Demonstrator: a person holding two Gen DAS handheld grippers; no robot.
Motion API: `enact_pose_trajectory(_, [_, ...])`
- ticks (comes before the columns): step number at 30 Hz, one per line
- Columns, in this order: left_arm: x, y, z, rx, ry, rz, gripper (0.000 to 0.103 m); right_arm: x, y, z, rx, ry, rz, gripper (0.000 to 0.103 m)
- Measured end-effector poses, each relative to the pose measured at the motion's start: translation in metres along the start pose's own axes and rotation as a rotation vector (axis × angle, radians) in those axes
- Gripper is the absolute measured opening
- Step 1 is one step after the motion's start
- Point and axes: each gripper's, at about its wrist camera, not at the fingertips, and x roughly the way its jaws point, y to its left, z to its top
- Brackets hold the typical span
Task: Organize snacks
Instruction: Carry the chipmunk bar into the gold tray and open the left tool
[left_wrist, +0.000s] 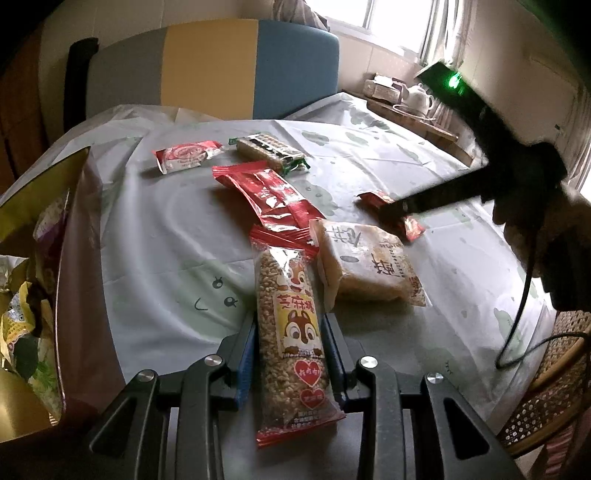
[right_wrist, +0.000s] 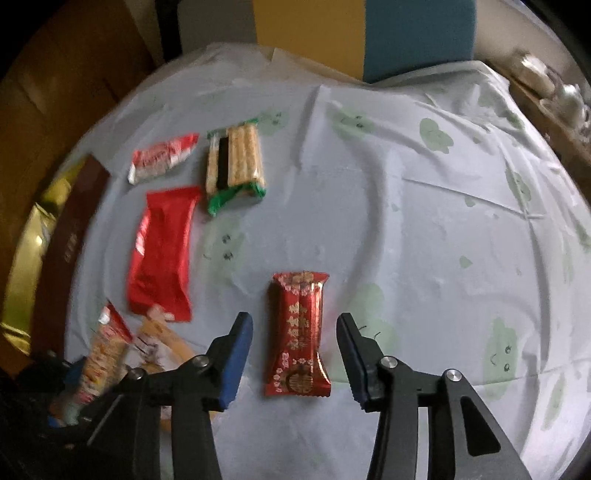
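Observation:
My left gripper (left_wrist: 290, 325) is shut on a long sesame stick bar (left_wrist: 291, 332) with a squirrel on its wrapper; the bar points away over the table. My right gripper (right_wrist: 294, 317) is open and points down at the tablecloth (right_wrist: 424, 221). A small dark red candy packet (right_wrist: 299, 332) lies flat between its blue pads, which stand clear of it on both sides. In the left wrist view the right gripper (left_wrist: 391, 212) hangs over that packet (left_wrist: 413, 227). The held bar (right_wrist: 98, 365) shows blurred at the lower left of the right wrist view.
On the cloth lie a red-and-white packet (left_wrist: 188, 155), a green-ended wafer pack (left_wrist: 271, 151), a long red packet (left_wrist: 269, 195) and a beige rice-cake pack (left_wrist: 369, 266). A gold box (left_wrist: 33, 258) holding snacks stands at the left. A chair (left_wrist: 210, 70) is behind, a tea set (left_wrist: 417, 98) far right.

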Motion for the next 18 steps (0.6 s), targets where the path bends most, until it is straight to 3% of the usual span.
enact_pose_trajectory(1, [-0.001, 0.000, 0.001, 0.001, 0.005, 0.006, 0.031, 0.007, 0.005, -0.001, -0.037, 0.020, -0.036, 0.022])
enact_pose_trajectory(5, [-0.007, 0.005, 0.008, -0.025, 0.026, -0.025, 0.029, 0.012, 0.017, -0.003, -0.111, 0.017, -0.096, 0.022])
enact_pose_trajectory(10, [-0.041, 0.012, 0.025, -0.059, -0.045, -0.076, 0.029, 0.013, 0.009, -0.002, -0.075, 0.025, -0.060, 0.023])
enact_pose_trajectory(15, [-0.078, 0.056, 0.045, -0.226, -0.113, -0.090, 0.030, 0.012, 0.011, -0.003, -0.098, 0.017, -0.076, 0.023])
enact_pose_trajectory(18, [-0.089, 0.095, 0.054, -0.340, -0.132, -0.059, 0.030, 0.012, 0.017, -0.006, -0.115, 0.011, -0.092, 0.023])
